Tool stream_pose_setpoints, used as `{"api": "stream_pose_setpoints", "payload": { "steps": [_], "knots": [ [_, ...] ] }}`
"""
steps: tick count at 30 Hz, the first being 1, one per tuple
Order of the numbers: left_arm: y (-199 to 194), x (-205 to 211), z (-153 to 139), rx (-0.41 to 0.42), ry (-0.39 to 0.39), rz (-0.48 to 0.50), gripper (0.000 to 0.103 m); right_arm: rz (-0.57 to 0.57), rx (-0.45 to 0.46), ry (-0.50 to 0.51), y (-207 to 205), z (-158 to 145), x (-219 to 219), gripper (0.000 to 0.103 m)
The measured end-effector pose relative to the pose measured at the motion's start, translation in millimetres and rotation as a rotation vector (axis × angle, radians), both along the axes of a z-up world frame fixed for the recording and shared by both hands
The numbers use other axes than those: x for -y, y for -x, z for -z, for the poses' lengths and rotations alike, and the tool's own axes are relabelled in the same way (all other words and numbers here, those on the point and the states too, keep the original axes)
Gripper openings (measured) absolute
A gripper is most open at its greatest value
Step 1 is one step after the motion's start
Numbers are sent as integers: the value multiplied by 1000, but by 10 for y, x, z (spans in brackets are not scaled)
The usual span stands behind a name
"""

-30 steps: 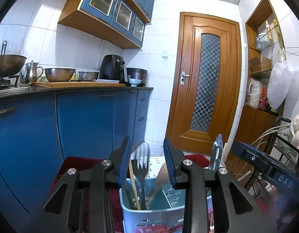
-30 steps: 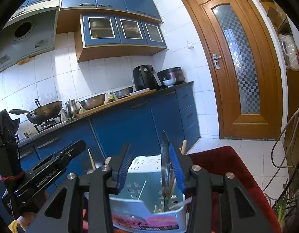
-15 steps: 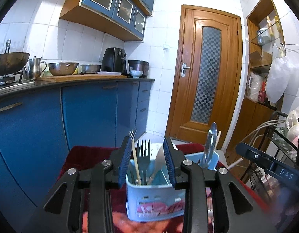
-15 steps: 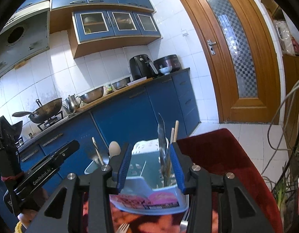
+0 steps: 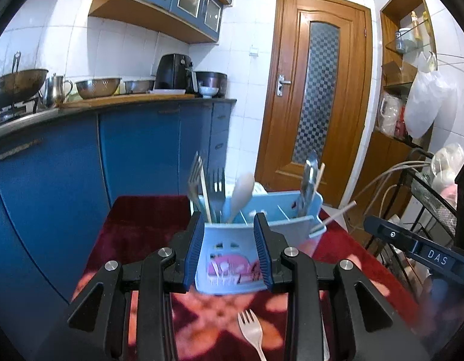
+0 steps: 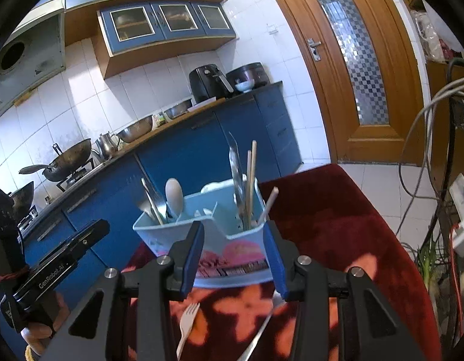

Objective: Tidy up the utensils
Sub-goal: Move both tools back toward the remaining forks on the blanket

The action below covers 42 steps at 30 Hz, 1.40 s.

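Upright on the red patterned cloth (image 5: pixel 135 228) stands a pale blue plastic utensil caddy (image 5: pixel 232 252) holding forks and a spoon; a white plastic fork (image 5: pixel 252 329) lies before it. Both the left hand-held gripper (image 5: pixel 229 252) and right hand-held gripper (image 6: pixel 235 255) are spread, empty.

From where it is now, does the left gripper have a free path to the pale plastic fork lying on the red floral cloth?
Probably yes. The pale plastic fork lies uncovered on the red floral cloth, just below the open, empty left gripper, in front of the light blue utensil caddy.
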<state>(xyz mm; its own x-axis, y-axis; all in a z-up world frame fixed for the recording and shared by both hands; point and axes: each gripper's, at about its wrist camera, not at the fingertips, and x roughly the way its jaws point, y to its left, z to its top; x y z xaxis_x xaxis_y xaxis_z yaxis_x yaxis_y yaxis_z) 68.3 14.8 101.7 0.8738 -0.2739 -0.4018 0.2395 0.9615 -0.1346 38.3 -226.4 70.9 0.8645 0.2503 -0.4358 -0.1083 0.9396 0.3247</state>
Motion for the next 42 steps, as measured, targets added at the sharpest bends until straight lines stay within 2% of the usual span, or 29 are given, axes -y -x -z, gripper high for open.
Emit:
{"api": "stream_pose_setpoints", "payload": {
  "steps": [3, 16, 20, 25, 32, 42],
  "knots": [
    [65, -20, 70, -28, 13, 11, 34, 4, -17, -3, 75, 66, 14, 44],
    [80, -84, 506, -188, -22, 11, 34, 36, -141, 14, 227, 459, 64, 44],
    [-1, -79, 662, -262, -29, 8, 34, 44, -176, 14, 212, 579, 81, 44],
    [-96, -68, 877, -362, 12, 38, 34, 45, -212, 8, 201, 702, 108, 44],
    [-183, 8, 1088, -458, 49, 82, 34, 50, -233, 1, 187, 774, 155, 44],
    [-307, 164, 1311, -549, 18, 103, 34, 52, -253, -20, 176, 866, 237, 44]
  ]
}}
